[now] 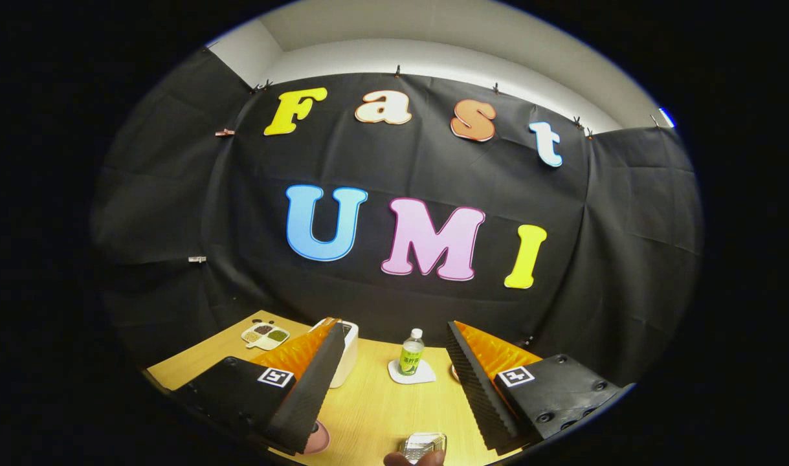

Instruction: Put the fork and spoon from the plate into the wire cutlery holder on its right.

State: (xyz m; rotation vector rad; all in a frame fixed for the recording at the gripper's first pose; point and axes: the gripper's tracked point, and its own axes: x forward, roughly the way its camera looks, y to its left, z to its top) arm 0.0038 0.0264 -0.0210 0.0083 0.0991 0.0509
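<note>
So our tongs are spread wide right now, nothing held and nothing touching either finger, hanging above the wooden bench. Close in, between the two fingers, we can see the top of the wire cutlery holder, with what looks like a fingertip just in front of it. We can't tell if anything sits in the holder. A pink plate peeks out from under the left finger; whether the fork and spoon lie on it is hidden. Further ahead between the fingers, a green-labelled bottle stands upright on a white coaster. Beyond the left finger there's a white box-like container and a small divided dish holding green and brown bits.
</note>
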